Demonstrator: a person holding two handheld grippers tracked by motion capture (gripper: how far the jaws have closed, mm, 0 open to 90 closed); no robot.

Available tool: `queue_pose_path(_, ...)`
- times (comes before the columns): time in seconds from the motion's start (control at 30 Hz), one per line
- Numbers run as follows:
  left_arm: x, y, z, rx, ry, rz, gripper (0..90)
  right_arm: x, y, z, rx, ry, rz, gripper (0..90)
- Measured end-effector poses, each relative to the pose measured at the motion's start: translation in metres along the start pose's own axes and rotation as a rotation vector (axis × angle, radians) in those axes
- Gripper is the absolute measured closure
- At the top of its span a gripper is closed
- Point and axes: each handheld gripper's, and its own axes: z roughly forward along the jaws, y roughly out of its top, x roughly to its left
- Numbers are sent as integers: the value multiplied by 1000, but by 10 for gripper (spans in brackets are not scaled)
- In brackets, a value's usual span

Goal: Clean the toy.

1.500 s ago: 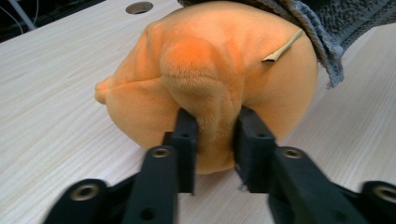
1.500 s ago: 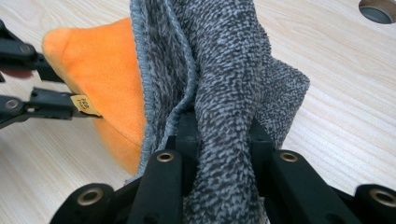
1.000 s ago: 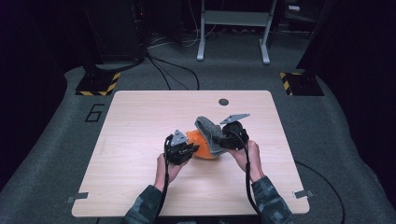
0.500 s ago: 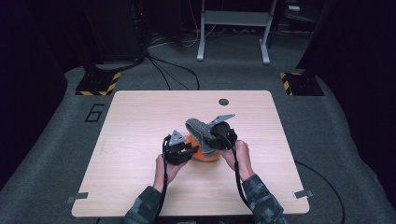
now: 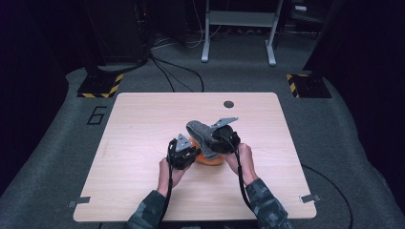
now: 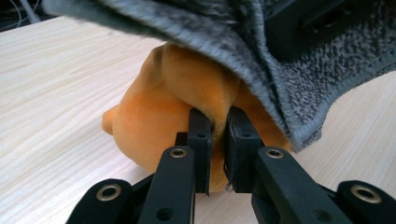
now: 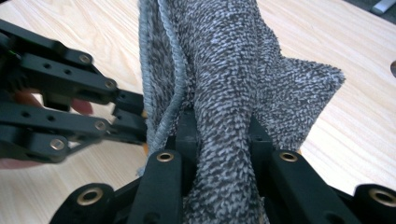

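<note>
An orange plush toy lies on the wooden table, partly under a grey terry cloth. My left gripper is shut on a fold of the plush; its jaws have just been closing with that fold between them. In the high view the left gripper sits at the toy's left side. My right gripper is shut on a bunched part of the cloth and holds it over the toy. The right gripper is close beside the left gripper.
A dark round grommet sits near the table's far edge. On the floor beyond are two yellow-black striped blocks, cables and a metal stand. Bare wood surrounds the hands on all sides.
The right gripper has carried the grey cloth leftward, closer to the left gripper and over the orange toy. The left hand has stayed in place.
</note>
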Motion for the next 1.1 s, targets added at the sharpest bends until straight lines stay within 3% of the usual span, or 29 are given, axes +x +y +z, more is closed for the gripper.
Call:
queue_pose_path(0.67,3,0,1,1,-13,-9,806,-24,-23,-7,16,-23,60,736)
queue_pose_path(1.1,6,-2,1,-6,-22,-24,805,-40,-41,-5,37,-34,125,735)
